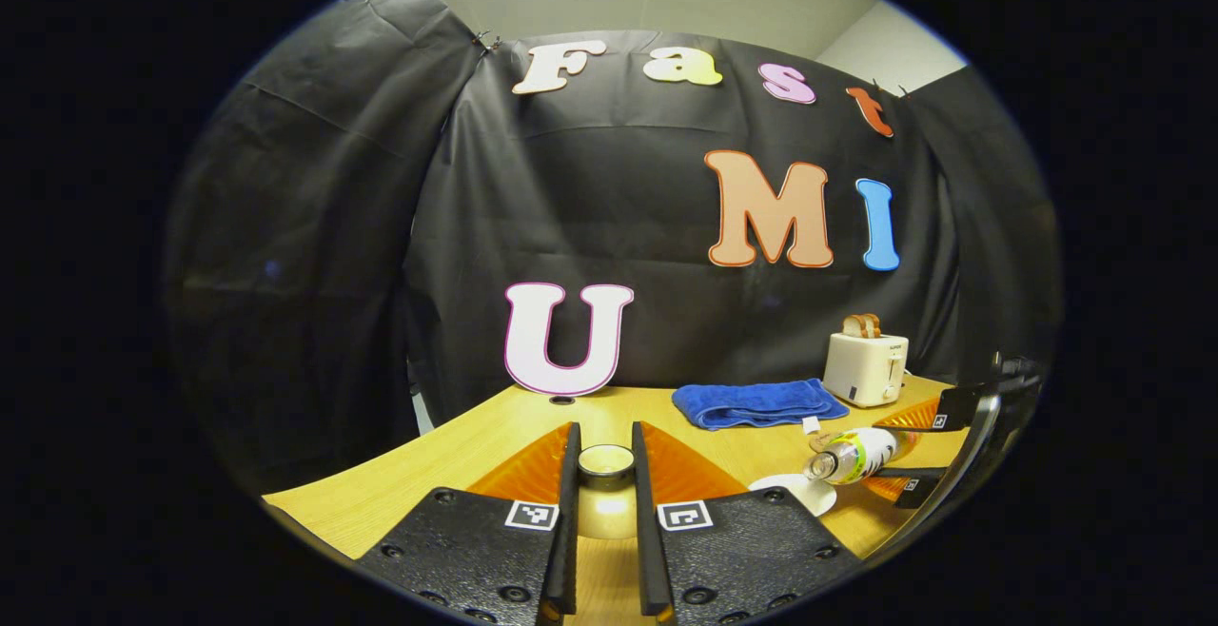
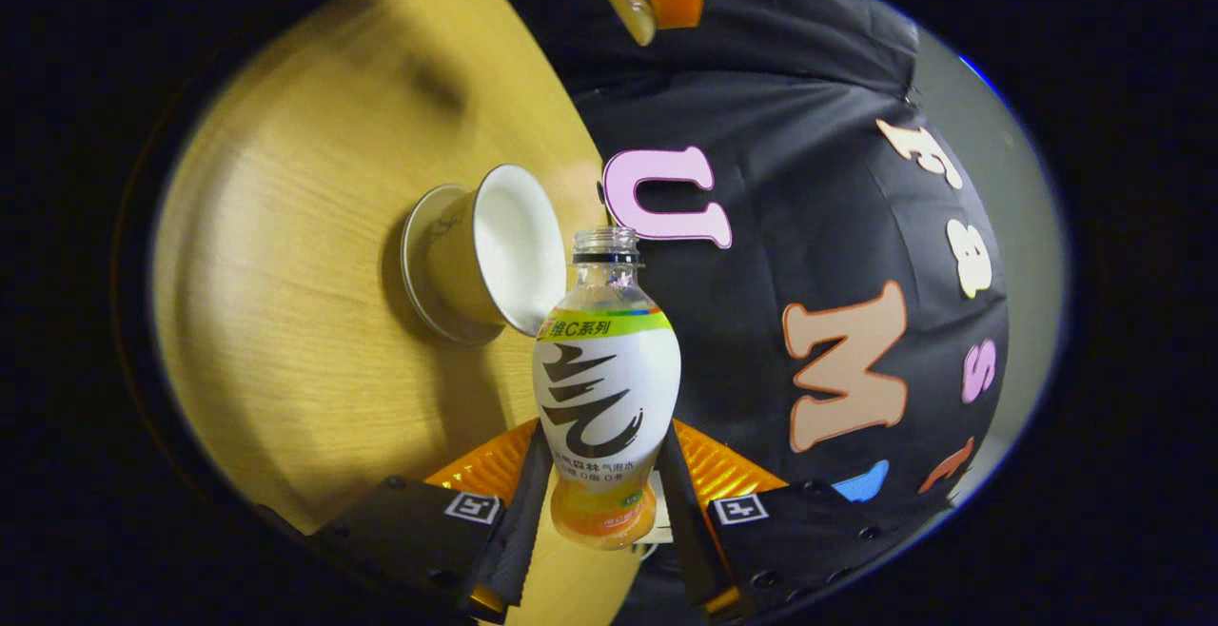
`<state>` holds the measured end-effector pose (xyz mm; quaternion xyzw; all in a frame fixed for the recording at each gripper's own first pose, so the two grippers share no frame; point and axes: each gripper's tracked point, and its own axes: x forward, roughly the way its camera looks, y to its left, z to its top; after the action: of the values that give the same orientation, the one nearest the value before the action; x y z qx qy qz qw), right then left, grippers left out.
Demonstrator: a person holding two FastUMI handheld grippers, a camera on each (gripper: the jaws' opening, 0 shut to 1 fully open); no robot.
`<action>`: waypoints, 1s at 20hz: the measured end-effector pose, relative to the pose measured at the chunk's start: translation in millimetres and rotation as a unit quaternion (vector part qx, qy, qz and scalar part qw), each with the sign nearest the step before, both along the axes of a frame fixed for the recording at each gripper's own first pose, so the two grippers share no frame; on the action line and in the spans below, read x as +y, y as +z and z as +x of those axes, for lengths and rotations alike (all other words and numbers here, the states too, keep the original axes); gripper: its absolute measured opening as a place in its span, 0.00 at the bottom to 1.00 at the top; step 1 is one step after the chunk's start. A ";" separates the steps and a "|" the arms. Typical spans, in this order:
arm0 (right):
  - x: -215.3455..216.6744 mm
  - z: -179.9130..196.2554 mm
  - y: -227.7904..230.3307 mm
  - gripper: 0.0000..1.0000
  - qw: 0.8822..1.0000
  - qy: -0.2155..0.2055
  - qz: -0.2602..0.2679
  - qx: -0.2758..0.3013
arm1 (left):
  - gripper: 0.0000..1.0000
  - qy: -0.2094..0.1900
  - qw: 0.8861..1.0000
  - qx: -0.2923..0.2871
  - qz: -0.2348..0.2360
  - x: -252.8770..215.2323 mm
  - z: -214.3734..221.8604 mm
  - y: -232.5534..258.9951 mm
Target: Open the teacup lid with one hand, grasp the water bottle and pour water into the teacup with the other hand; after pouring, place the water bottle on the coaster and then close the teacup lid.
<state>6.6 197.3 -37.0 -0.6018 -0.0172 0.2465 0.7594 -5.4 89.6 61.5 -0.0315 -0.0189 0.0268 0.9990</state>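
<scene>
Right gripper (image 2: pixel 605 512) is clamped on the water bottle (image 2: pixel 606 388), both fingers pressing its lower body, and it holds the bottle tipped over so the uncapped neck points at the teacup's mouth. That tilt reads as the pouring step: the neck sits just beside the rim of the teacup (image 2: pixel 495 250), which stands on its saucer on the wooden table (image 2: pixel 285 226). No stream of water can be made out, so how much has gone in is unclear.

In the left gripper view the same bottle (image 1: pixel 856 455) lies nearly level above the white cup (image 1: pixel 795 493), with the right gripper (image 1: pixel 918 455) behind it.

Left gripper (image 1: pixel 605 502) is closed narrowly on the teacup lid (image 1: pixel 606 461), a small round piece pinched between its fingers and held off to the side, well apart from the cup, most likely to keep the opening free while water goes in.

Farther back on the table lie a folded blue towel (image 1: pixel 758 403) and a cream toaster (image 1: pixel 864 367) with bread in its slots. I cannot pick out the coaster with confidence.
</scene>
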 end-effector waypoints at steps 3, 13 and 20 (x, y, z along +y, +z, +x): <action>-1.3 4.0 11.8 0.65 0.996 -0.023 0.080 0.039 | 0.23 -0.002 1.000 0.001 -0.002 -1.5 -0.6 -1.0; -22.0 47.0 32.2 0.65 0.938 -0.107 0.307 0.124 | 0.23 -0.008 1.000 0.004 -0.006 -3.8 0.3 -2.9; -41.6 91.2 44.5 0.67 0.874 -0.156 0.439 0.135 | 0.23 -0.010 1.000 0.005 -0.009 -5.9 1.7 -4.8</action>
<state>97.8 155.7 7.5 -0.1618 0.0733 0.1709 0.9692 -3.7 83.7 56.6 -0.0403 -0.0132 0.0167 0.9990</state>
